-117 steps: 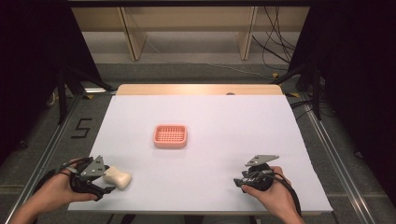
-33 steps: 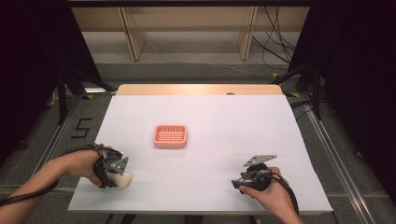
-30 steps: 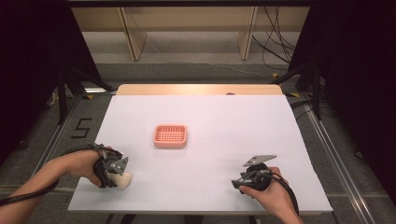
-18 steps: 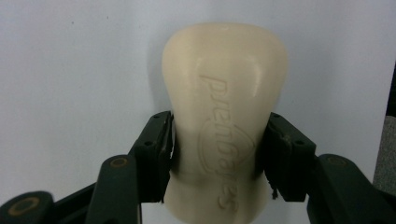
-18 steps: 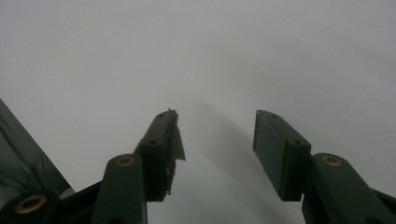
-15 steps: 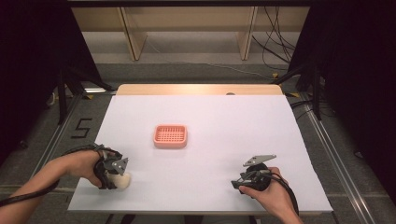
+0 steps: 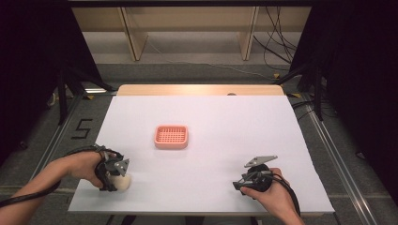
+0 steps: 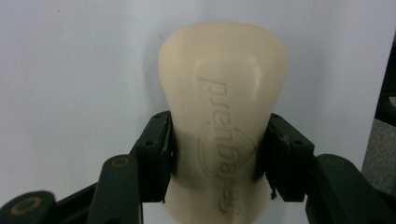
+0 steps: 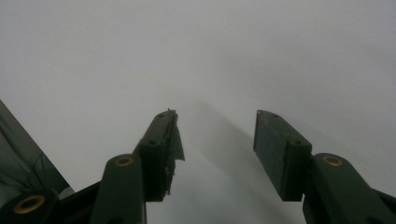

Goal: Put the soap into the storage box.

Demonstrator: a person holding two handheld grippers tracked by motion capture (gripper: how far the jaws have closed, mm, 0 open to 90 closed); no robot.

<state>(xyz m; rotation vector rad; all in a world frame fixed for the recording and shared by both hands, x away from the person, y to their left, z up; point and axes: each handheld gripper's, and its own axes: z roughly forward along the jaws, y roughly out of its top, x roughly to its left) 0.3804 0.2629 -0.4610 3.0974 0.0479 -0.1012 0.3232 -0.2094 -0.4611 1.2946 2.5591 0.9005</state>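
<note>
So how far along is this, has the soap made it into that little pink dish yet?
Not yet. Done: the left claw is closed on the cream bar of soap, near the table's front-left corner. In hand: that grip. Left, I'd guess: carrying the soap to the pink dish, which sits empty mid-table. The right claw is open, holding nothing.

Cream soap bar (image 8: 222, 126) with embossed lettering. Salmon-pink grid-patterned tray (image 7: 171, 137) on white table (image 7: 234, 126). Black grippers: left gripper (image 8: 219, 154), right gripper (image 9: 217, 140).
</note>
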